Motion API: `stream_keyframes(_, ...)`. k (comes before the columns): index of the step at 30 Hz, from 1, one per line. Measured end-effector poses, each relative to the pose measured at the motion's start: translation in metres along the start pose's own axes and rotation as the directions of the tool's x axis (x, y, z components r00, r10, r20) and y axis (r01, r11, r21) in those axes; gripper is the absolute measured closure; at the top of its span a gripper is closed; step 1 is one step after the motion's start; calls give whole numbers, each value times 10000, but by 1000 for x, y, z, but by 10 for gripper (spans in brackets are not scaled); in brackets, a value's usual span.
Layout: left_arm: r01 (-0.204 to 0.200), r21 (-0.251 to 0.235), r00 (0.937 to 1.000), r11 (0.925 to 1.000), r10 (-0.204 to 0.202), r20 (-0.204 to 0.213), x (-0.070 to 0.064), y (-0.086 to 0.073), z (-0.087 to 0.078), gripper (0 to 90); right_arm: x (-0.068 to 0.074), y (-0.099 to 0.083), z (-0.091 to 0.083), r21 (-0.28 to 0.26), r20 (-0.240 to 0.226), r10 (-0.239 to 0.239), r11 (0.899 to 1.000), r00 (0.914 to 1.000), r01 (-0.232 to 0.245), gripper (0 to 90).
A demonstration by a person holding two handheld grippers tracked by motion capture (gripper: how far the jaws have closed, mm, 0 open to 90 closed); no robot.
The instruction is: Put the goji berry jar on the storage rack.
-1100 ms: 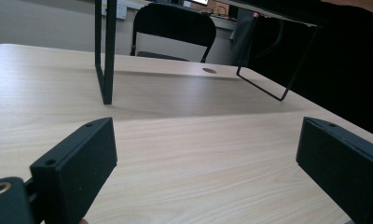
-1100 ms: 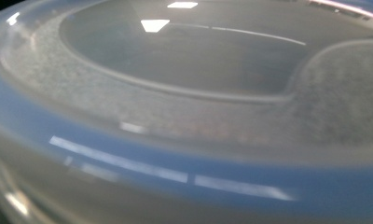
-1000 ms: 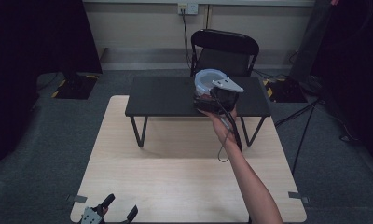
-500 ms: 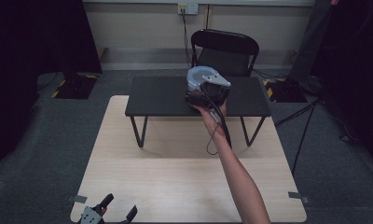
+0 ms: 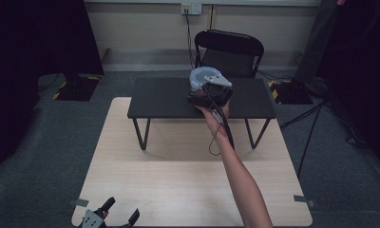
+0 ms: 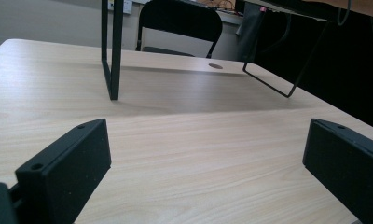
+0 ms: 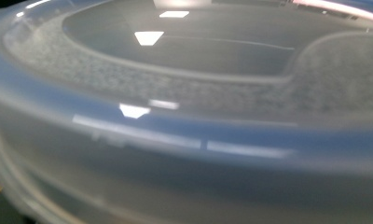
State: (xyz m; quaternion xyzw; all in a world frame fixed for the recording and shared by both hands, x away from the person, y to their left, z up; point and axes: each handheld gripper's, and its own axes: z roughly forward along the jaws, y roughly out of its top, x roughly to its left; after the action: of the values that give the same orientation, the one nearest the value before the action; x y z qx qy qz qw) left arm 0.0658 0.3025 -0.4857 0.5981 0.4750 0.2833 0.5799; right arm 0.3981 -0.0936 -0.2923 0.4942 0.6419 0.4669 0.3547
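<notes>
Up close, the right gripper (image 5: 204, 90) meets a round translucent plastic container (image 7: 184, 116), grip unclear.

A: What moved w/ our right gripper (image 5: 208, 91) since 1 s ago?

B: We slid it and the clear lidded container (image 5: 201, 76) left along the black raised shelf (image 5: 164, 97), approx. from right-of-centre to centre. Between 0.5 s ago and now, barely any shift.

A: Arm?

B: Our forearm (image 5: 240, 175) leans further left.

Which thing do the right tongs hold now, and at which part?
A translucent lidded container sits against the right tongs; a hold cannot be told. The left tongs hold nothing.
</notes>
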Motion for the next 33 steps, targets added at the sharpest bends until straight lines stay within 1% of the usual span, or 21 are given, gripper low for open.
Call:
stream_keyframes(9,-56,-8,10000,10000,56,15,0,0,0,0,-9,1,0,39,-348,-71,10000,9994,72,5)
stream_keyframes(12,-59,-46,10000,10000,59,12,0,-1,0,0,-17,0,-1,-44,-638,176,9998,9978,-179,0)
stream_keyframes(13,-72,-29,10000,10000,72,16,0,-1,0,0,-17,0,-2,-62,-628,222,9997,9978,-227,0)
stream_keyframes(15,-83,-12,10000,10000,83,22,0,0,0,0,-15,0,-3,-58,-532,50,10000,9986,-54,0)
stream_keyframes(16,-65,-24,10000,10000,65,20,0,0,0,0,-15,0,-4,14,-594,-102,9999,9982,103,0)
stream_keyframes(21,-145,-20,9999,9999,145,56,-1,0,0,0,-21,-2,-8,-15,-751,-141,9999,9971,140,0)
stream_keyframes(22,-150,-22,9999,9999,151,58,-1,0,0,0,-23,-4,-10,-84,-820,-219,9997,9964,213,0)
stream_keyframes(23,-155,-27,9999,9999,155,54,-1,0,0,0,-34,-4,-13,-49,-1285,-370,9993,9910,367,0)
stream_keyframes(25,-146,-52,9999,9999,147,42,-1,-1,0,0,-39,-7,-18,-139,-1425,-486,9988,9886,471,0)
stream_keyframes(26,-164,-37,9999,9999,164,31,-1,0,0,0,-39,-7,-20,-95,-1466,-399,9992,9884,390,0)
stream_keyframes(28,-153,-58,9999,9999,154,42,-1,-1,0,0,-46,-11,-25,-350,-1573,-573,9980,9859,524,0)
stream_keyframes(31,-205,-53,9998,9998,205,65,-2,0,-1,0,-56,-15,-35,-410,-1820,-678,9973,9810,613,0)
stream_keyframes(32,-207,-58,9998,9998,208,73,-2,-1,0,0,-63,-19,-42,-471,-1924,-813,9962,9779,736,0)
stream_keyframes(33,-227,-51,9997,9997,228,88,-2,0,0,0,-63,-19,-42,-471,-1924,-813,9962,9779,736,0)
